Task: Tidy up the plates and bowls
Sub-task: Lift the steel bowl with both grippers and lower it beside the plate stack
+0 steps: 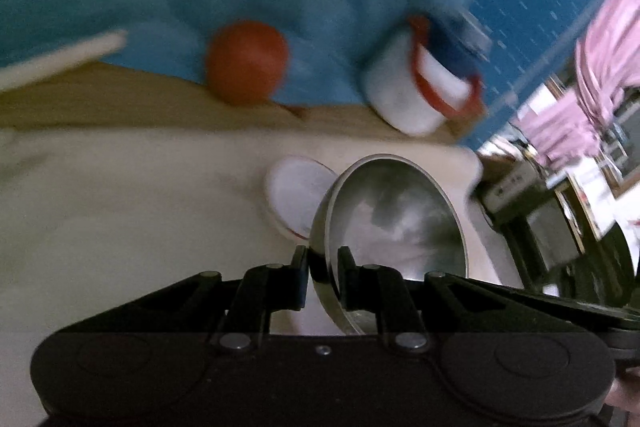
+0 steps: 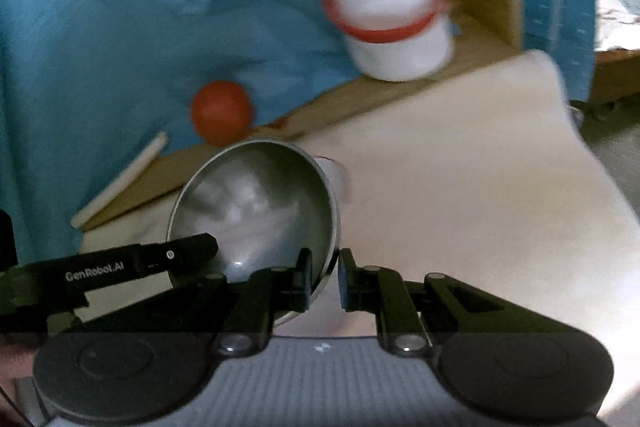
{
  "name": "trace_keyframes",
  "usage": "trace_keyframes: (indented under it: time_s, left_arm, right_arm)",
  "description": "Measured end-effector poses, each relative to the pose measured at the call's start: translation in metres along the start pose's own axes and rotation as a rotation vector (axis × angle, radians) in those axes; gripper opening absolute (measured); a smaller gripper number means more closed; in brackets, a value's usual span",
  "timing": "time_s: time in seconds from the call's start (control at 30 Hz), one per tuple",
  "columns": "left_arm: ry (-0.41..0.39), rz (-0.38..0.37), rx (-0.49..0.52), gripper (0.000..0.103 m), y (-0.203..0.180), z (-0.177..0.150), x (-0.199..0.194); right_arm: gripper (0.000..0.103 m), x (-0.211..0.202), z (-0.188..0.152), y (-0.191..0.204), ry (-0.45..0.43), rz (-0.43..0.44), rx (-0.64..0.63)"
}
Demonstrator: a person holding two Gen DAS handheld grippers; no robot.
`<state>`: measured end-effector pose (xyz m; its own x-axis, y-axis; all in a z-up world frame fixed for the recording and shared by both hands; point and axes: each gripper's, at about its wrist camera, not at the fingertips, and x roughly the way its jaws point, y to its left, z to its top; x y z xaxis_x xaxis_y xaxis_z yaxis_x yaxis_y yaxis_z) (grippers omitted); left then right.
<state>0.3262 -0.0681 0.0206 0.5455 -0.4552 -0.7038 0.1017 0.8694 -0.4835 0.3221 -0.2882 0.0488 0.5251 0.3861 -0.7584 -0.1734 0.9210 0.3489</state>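
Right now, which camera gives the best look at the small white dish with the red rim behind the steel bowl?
The left wrist view: most of the white dish shows on the cream cloth, left of the steel bowl. In the right wrist view only a sliver peeks past the bowl's rim.

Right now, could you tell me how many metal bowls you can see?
1. The metal bowl is pinched at its rim by both the left gripper and the right gripper, tilted above the cream cloth. Others may be out of view.
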Motion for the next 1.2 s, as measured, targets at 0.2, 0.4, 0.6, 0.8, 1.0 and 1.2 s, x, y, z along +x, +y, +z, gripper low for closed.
trace_keyframes:
  time_s: [0.2,0.4,0.6,0.8,1.0,1.2]
  left_arm:
    - [0.121,-0.046,0.025,0.016,-0.046,-0.032,0.033]
    - [0.217,-0.018,0.042,0.017,-0.072,-0.057,0.066]
    - [0.236,0.034,0.025,0.016,-0.082,-0.067,0.078]
    - [0.243,0.091,-0.009,0.015,-0.085,-0.075,0.085]
    - [0.225,0.131,-0.047,0.015,-0.083,-0.080,0.085]
    - [0.216,0.159,-0.087,0.035,-0.082,-0.085,0.081]
  right_arm:
    - [0.015,-0.028,-0.019,-0.060,0.044,-0.039,0.035]
    - [0.015,-0.030,-0.040,-0.108,0.109,-0.046,0.070]
    - [0.016,-0.023,-0.048,-0.130,0.169,-0.010,0.056]
    - [0.016,-0.009,-0.044,-0.134,0.214,0.030,-0.001]
    - [0.017,-0.003,-0.037,-0.135,0.227,0.076,-0.061]
    - [0.025,-0.003,-0.038,-0.141,0.220,0.126,-0.068]
